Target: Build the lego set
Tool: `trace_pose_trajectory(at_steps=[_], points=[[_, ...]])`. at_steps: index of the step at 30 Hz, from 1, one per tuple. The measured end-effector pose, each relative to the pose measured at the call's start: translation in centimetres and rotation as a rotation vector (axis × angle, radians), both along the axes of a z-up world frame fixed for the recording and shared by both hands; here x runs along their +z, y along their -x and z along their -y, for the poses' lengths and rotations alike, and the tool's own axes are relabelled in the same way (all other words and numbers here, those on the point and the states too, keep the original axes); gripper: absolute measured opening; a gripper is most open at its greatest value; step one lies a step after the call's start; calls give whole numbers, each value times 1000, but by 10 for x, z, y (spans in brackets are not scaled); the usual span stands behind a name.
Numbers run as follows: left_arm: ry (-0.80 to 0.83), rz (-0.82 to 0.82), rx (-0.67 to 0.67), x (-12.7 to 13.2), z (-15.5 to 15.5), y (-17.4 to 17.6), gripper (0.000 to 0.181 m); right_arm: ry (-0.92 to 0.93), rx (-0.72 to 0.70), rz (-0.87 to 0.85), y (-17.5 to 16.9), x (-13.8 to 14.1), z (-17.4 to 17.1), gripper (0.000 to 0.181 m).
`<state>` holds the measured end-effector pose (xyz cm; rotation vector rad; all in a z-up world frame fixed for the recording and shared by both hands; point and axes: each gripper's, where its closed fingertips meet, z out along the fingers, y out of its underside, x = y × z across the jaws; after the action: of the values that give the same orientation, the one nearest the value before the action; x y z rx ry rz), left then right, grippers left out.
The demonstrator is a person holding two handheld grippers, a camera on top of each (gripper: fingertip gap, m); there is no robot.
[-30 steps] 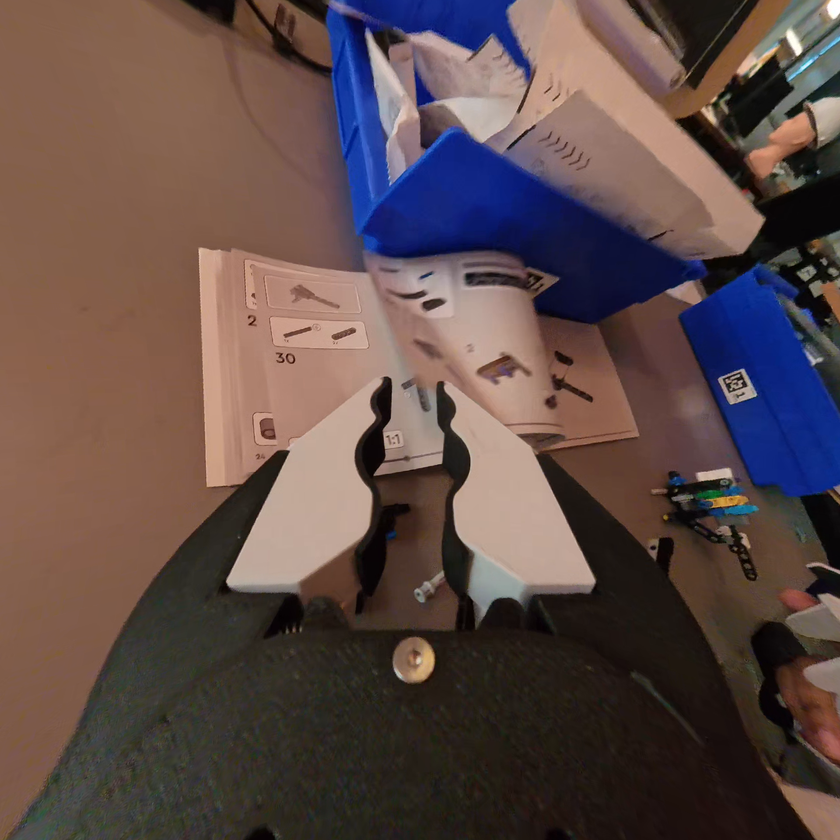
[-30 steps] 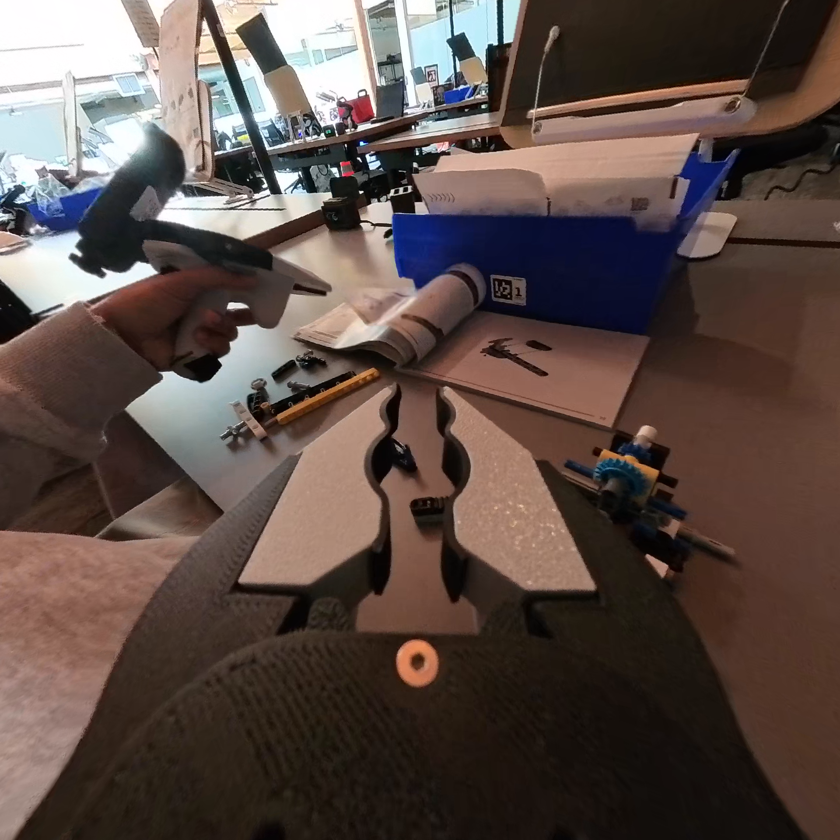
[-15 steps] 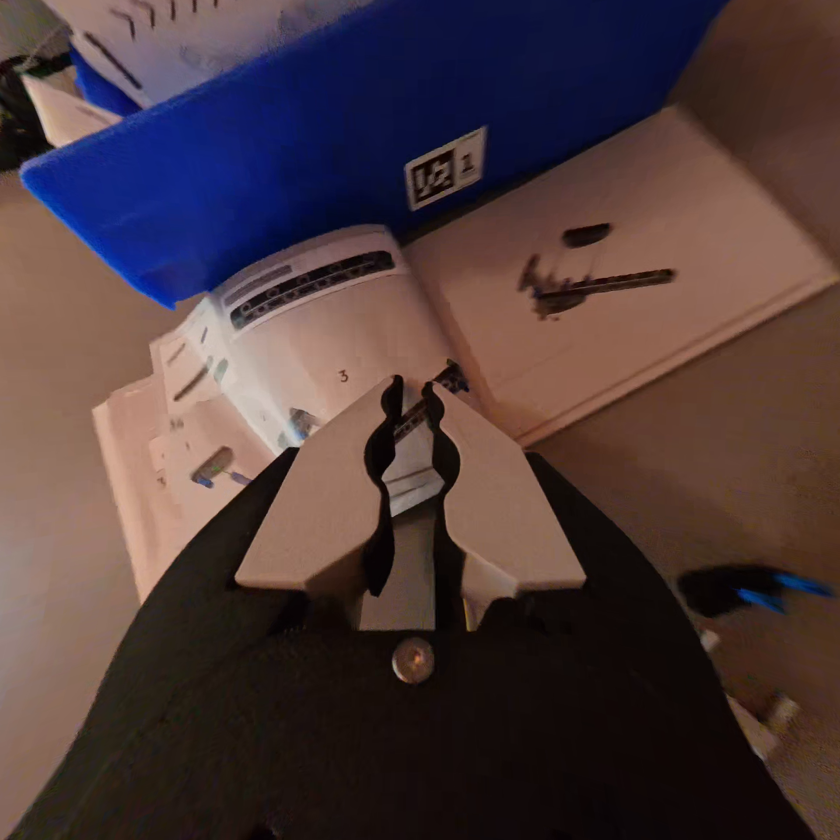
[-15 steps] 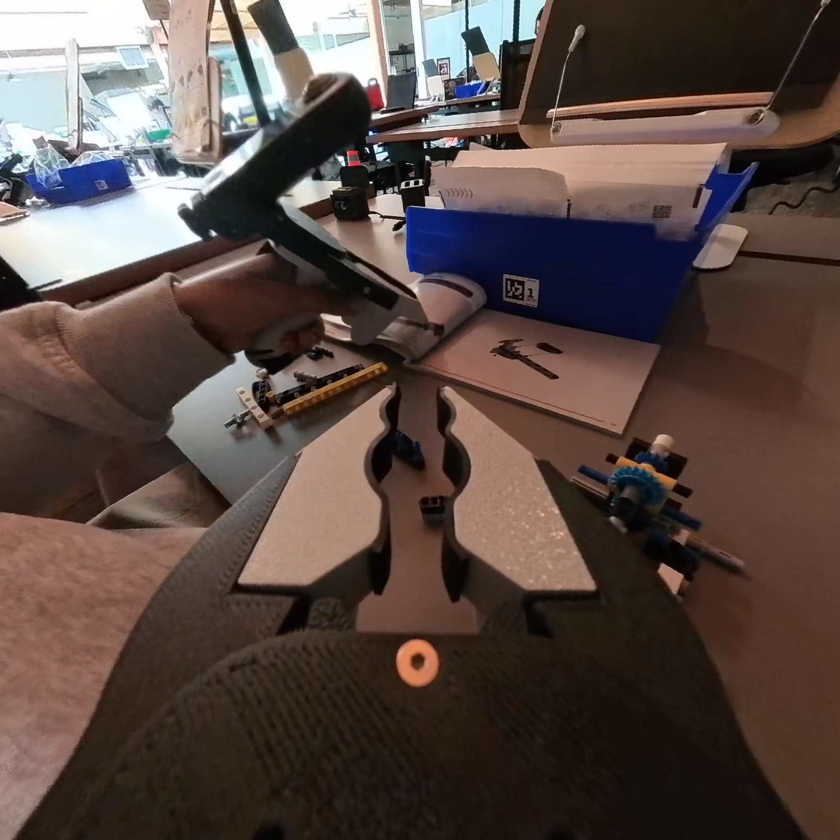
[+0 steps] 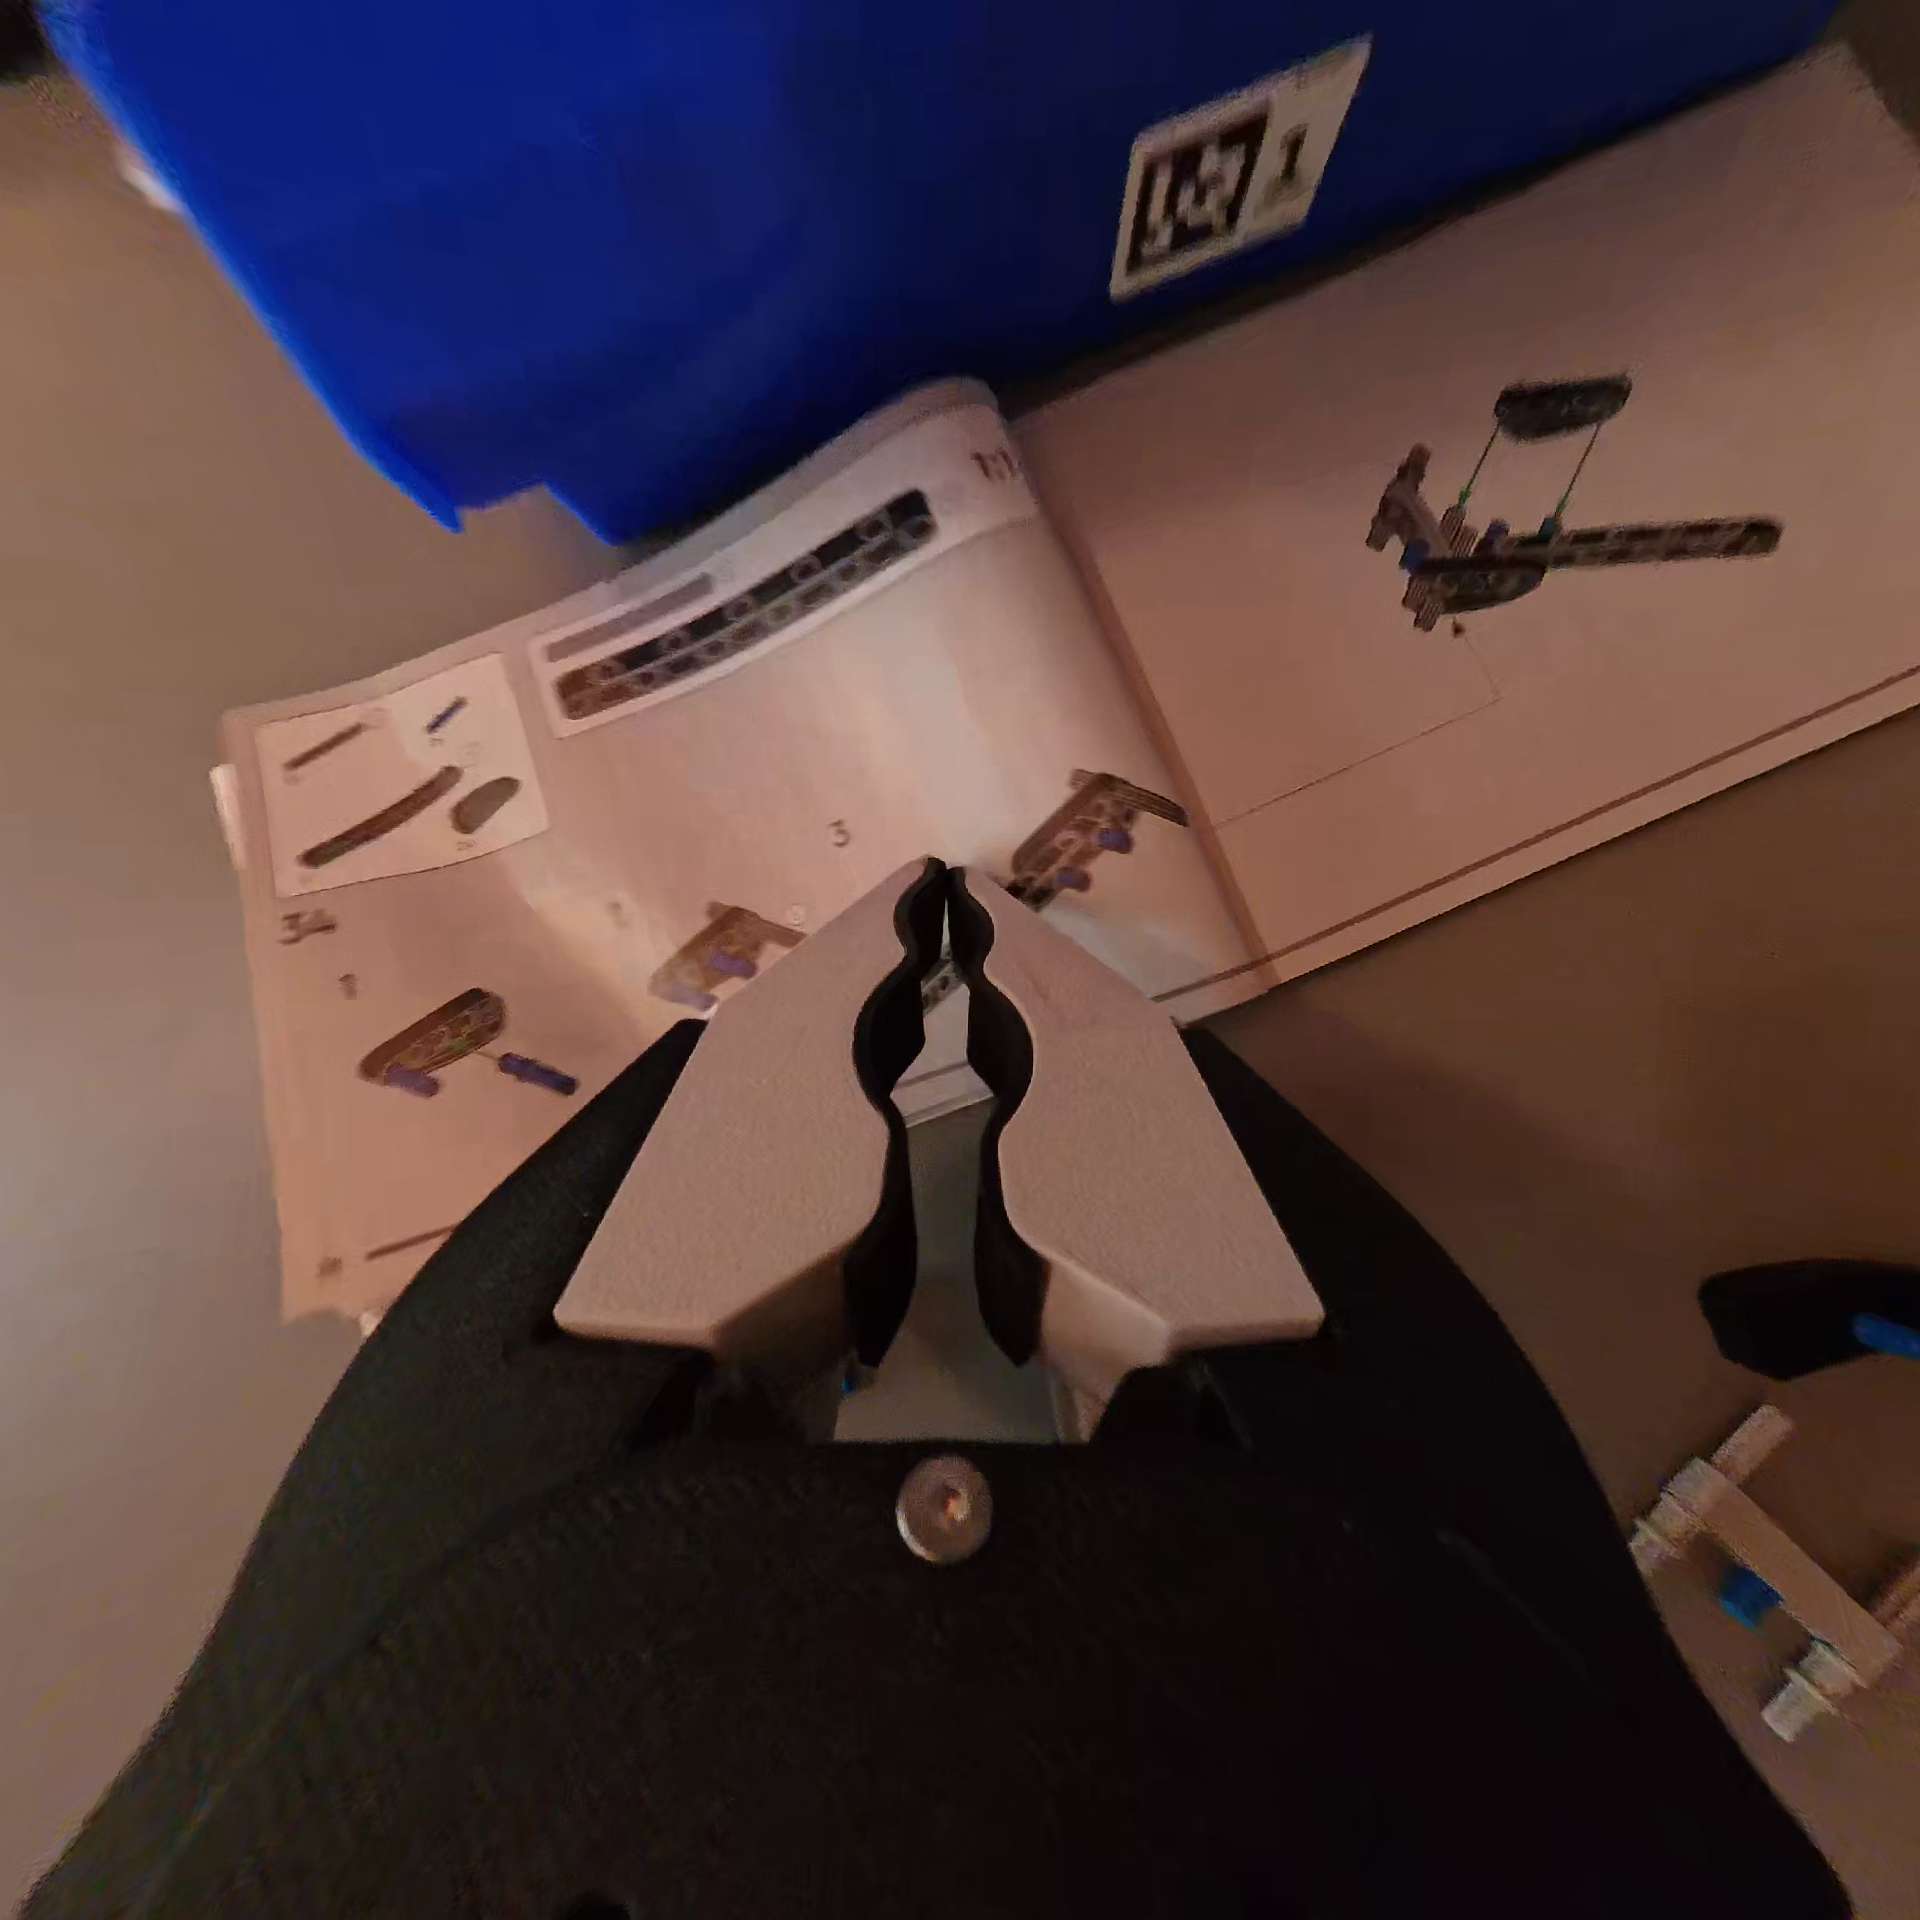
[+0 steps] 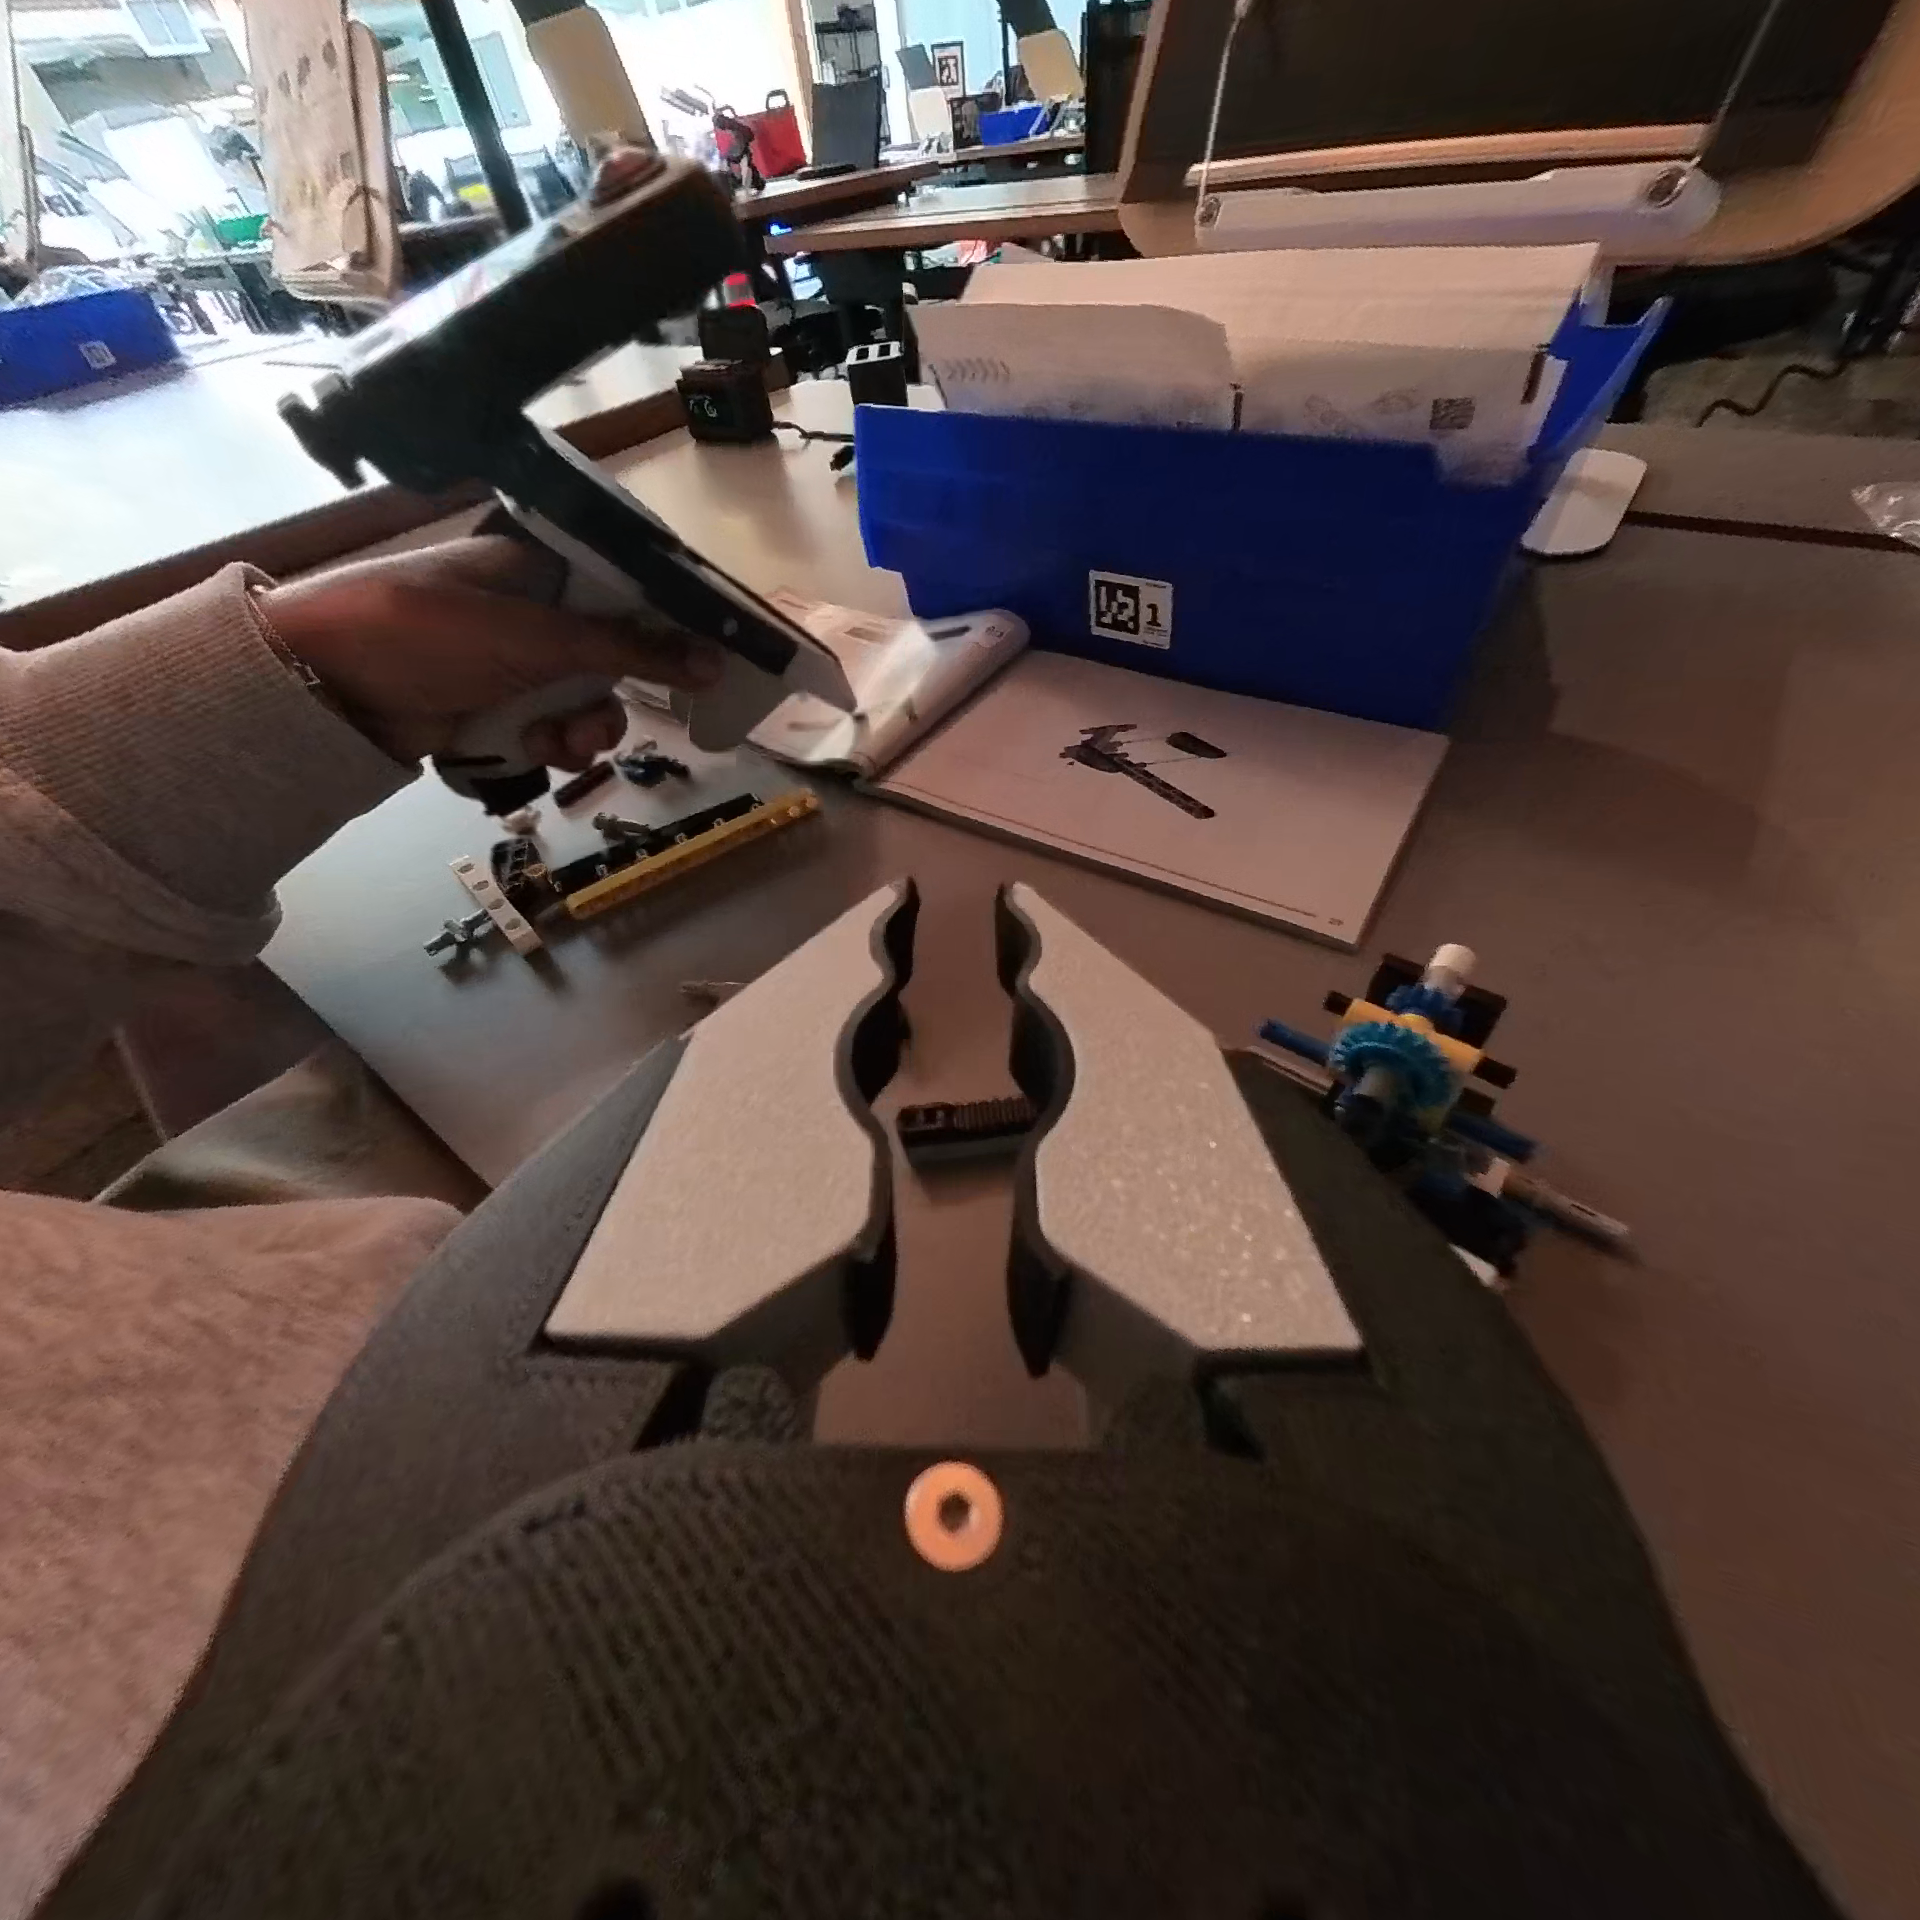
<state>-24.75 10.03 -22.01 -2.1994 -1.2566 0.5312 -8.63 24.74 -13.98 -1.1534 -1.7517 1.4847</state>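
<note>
The right tongs (image 6: 956, 899) hang low over the table (image 6: 1662, 831), tips apart, holding nothing. Between the fingers, nearer than the booklet, a small black ribbed piece (image 6: 966, 1124) lies on the table; no finger is seen to touch it. Just right of the tongs sits a partly built lego model (image 6: 1397, 1081) with a blue gear, a yellow block and black and blue axles. On the booklet's near left, loose pieces lie together: a yellow beam (image 6: 691, 852) beside a black one, a white beam (image 6: 497, 904) and small grey pins.

Beyond these lies the open booklet (image 6: 1195, 821), its right page flat, its left pages curled up. A hand (image 6: 457, 665) in a beige sleeve (image 6: 114, 758) holds the left tongs (image 5: 943, 871) tilted down onto the curled pages. In the left wrist view their tips are together over the left page near its lower edge; whether paper is pinched between them cannot be told. That page shows numbered build steps, the right page a drawing of a long beam assembly. In that view, right of the booklet, lie a black and blue piece (image 5: 1808, 1330) and a pale beam (image 5: 1787, 1590) with blue and white pins.

Behind the booklet, touching its curled pages, stands a blue bin (image 6: 1195, 520) with a square black-and-white marker (image 6: 1130, 608) on its front and white paper bags (image 6: 1247, 343) inside.
</note>
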Motion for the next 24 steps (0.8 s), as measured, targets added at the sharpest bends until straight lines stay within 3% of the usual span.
trace_pose_trajectory(at_steps=[4,8,15,18,24], points=[[-79,-100,50,26,21,-2,0,-21,49,-6,-4,-2,10,15],[-249,-124,63,35,31,-26,0,-55,115,25,-6,-15,26,17],[-610,-111,-297,58,-9,-108,0,-33,151,38,7,-20,36,16],[-730,-68,-385,64,-24,-128,0,37,176,40,12,-13,39,19],[-751,-54,-487,64,-39,-142,0,-10,237,8,28,0,53,19]])
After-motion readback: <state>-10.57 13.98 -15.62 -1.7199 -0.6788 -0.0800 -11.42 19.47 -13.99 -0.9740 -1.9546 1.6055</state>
